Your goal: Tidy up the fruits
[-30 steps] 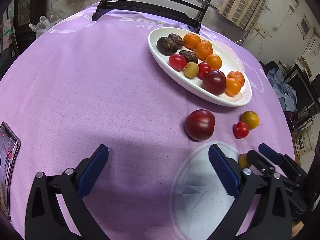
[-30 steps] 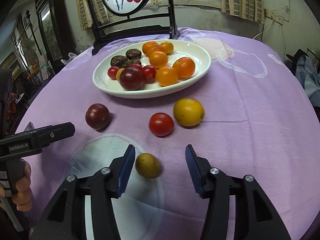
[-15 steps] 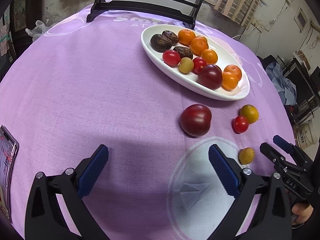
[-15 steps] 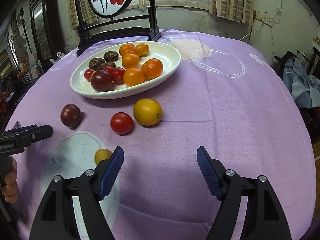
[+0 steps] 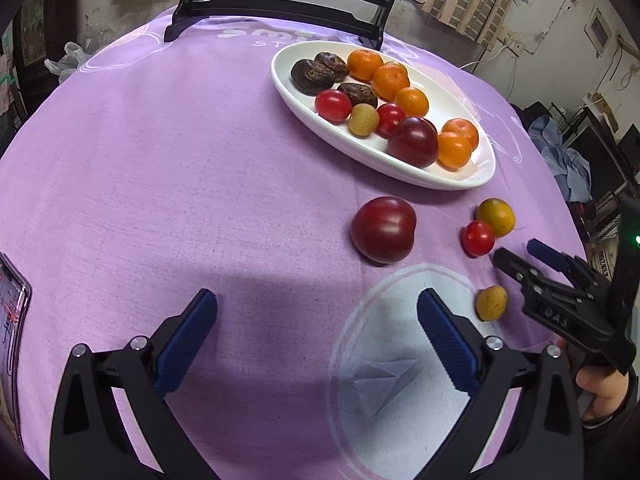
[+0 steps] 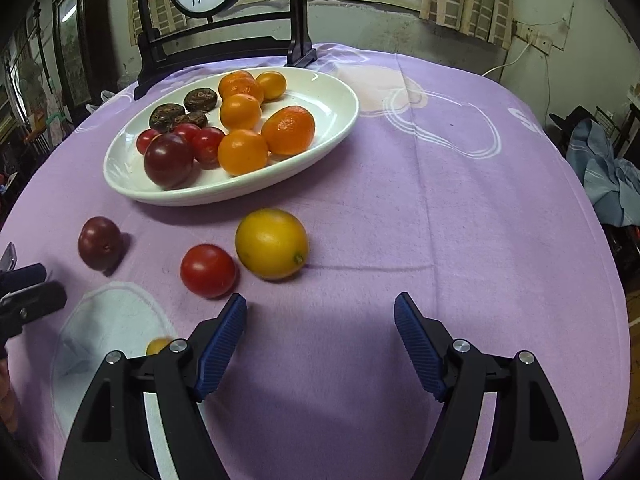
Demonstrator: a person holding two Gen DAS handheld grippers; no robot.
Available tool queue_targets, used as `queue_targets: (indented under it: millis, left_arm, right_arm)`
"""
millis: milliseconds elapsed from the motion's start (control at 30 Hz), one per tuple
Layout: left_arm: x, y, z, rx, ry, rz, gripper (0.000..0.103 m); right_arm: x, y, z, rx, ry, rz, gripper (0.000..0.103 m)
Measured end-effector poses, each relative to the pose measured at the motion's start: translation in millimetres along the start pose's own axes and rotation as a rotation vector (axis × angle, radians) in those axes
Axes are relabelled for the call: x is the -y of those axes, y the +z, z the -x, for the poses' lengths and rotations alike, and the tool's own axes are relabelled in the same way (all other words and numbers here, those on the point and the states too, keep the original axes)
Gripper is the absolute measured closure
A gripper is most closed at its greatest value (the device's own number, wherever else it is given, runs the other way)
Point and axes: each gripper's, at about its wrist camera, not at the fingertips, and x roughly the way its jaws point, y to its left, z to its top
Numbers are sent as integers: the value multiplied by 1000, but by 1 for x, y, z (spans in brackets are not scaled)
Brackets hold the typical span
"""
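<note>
Both tools, the left tool (image 5: 316, 332) and the right tool (image 6: 320, 340), hang spread wide and empty over the purple-clothed desk (image 5: 160, 184). Past them lie a small yellow fruit (image 5: 491, 302), red tomato (image 6: 207, 270), lemon (image 6: 272, 243) and dark plum (image 5: 383, 229). Farther off, the white plate (image 6: 336, 96) holds the sorted fruits; the cloth's lettering beyond is only partly legible.

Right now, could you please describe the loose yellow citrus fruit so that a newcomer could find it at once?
Start at the white oval plate on the purple tablecloth. Four fruits lie loose on the cloth in front of it; the yellow citrus sits nearest the plate's near rim, beside a red tomato. It is the largest yellow fruit off the plate.
</note>
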Motion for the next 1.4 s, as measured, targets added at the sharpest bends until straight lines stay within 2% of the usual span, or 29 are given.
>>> queue_targets:
  millis: [133,233,267,500,800,1000,1200,1233,1300,1400]
  left_arm:
    - [1,0,-2,-3,8,-11,5]
    - [1,0,-3,2,17,-17,5]
    - [1,0,-3,6,23,-22,5]
    - [1,1,-5,23,38,-32,5]
    - [19,-3,-4,88,57,-123,5]
    - [26,-1,-16,36,30,-121,5]
    - [35,8,-29,26,74,-146,5]
    - [37,10,-31,26,81,-157,6]
    - [44,14,-34,30,98,-179,18]
    - [51,21,-38,32,99,-200,30]
  right_arm:
    - [-6,15,-14,-1,-4,23,34]
    - [-9,27,-17,19,23,15,53]
    - [-11,32,-20,12,47,20,66]
    - [-6,32,-17,-4,95,-44,66]
    - [14,-13,41,70,154,-94,65]
    - [17,-32,56,90,168,-97,65]
    - [12,-38,60,98,206,-64,65]
    - [11,-38,60,97,216,-60,65]
    - [13,-39,61,96,228,-59,65]
    - [15,-39,60,92,235,-63,65]
